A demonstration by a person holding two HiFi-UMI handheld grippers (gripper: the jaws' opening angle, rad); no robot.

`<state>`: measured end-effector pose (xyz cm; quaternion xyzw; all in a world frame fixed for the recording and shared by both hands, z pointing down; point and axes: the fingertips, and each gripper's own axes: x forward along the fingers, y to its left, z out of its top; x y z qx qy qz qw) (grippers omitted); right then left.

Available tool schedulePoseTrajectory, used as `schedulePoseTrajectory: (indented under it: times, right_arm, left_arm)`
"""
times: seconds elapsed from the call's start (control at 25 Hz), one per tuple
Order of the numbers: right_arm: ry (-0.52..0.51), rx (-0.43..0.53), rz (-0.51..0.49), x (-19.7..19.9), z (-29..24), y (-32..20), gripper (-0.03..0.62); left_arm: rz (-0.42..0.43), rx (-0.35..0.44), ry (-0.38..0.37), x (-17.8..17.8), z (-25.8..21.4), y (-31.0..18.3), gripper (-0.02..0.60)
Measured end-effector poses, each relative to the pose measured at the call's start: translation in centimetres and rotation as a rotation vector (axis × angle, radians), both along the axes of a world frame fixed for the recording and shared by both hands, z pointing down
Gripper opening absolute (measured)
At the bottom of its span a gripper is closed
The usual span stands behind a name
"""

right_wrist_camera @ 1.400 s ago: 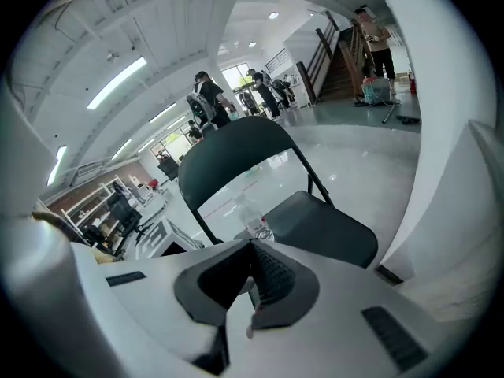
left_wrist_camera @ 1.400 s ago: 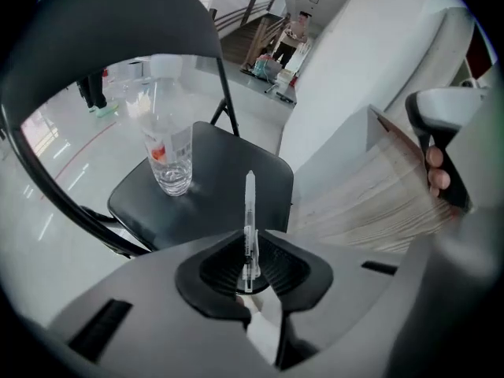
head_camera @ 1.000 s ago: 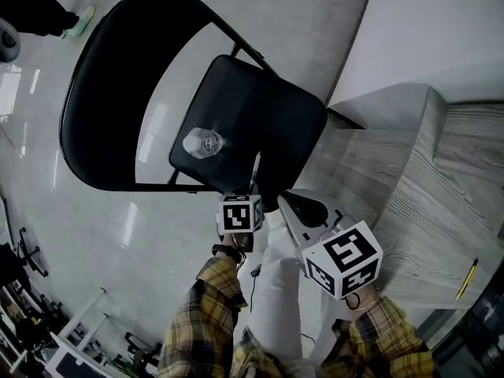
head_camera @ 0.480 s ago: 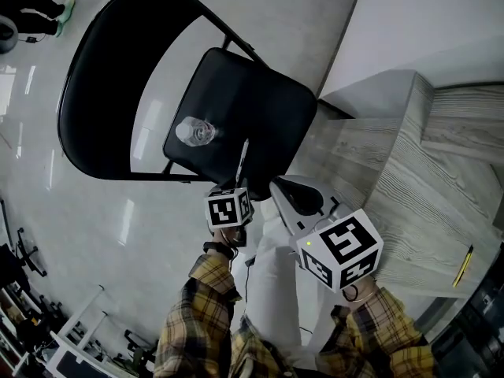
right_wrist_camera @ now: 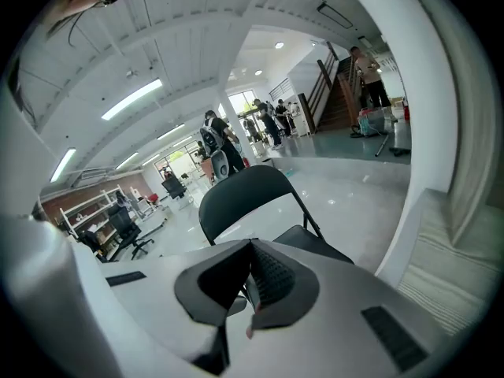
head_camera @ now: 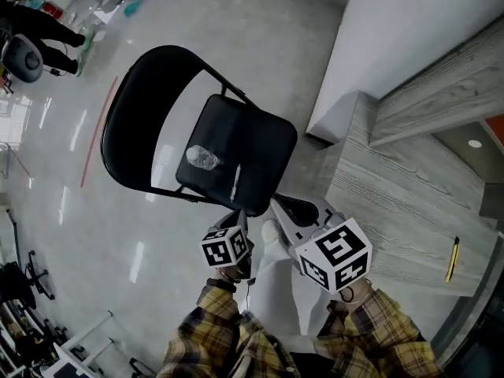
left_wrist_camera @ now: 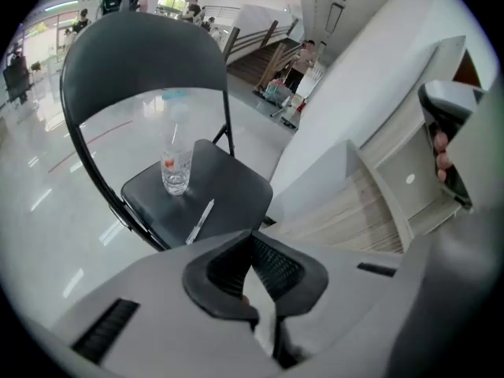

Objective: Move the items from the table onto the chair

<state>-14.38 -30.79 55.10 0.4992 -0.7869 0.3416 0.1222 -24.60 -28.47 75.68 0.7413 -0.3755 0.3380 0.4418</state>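
Status: the left gripper (left_wrist_camera: 252, 246) has just been closing. Its pads are now met, with nothing between them. The right gripper (right_wrist_camera: 252, 250) is likewise clenched and empty. In the head view both are held off the chair (head_camera: 134, 116), near its front edge.

Item positions: a clear bottle (left_wrist_camera: 176, 168) stands upright on the seat (left_wrist_camera: 232, 191), toward the backrest. A pen (left_wrist_camera: 199, 221) lies flat on the seat in front of it, apart from the bottle. One yellow pencil (head_camera: 451, 259) is seen on the bench (head_camera: 394, 203), close to its outer edge, so the task is judged unfinished.

Hazards from this state:

1. Failed pickup. The pencil is thin and lies flat. If the gripper is brought down clenched, or is opened late, the pencil is likely to be pushed, not pinched.
2. Loss over the edge. Because the pencil lies near the bench edge, a sideways nudge could roll it off to the floor (head_camera: 276, 46).
3. Disturbed seat load. The bottle is tall and narrow (its fill level cannot be judged), and it could be tipped by a gripper passing low over the seat.
4. Rolling pen. The pen lies toward the seat's front edge, and a knock to the chair frame could send it off.
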Motion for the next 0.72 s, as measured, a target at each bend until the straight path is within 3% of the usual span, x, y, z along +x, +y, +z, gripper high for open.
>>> schedulePoseTrajectory:
  times: [0.32,0.56,0.72]
  right_arm:
    - [0.01,0.092,0.06,7.3,-7.3,9.0,0.017]
    - [0.027,0.168,0.149,18.2,-12.5,19.7,0.017]
    - [0.056,0.214,0.203,25.6,-15.4,27.9,0.017]
  left_arm:
    - [0.049,0.214,0.105,8.5,-13.6,3.0,0.005]
    - [0.156,0.368,0.179,19.8,-23.3,10.5,0.005]
    - [0.288,0.442,0.217,28.3,-28.0,18.0,0.005]
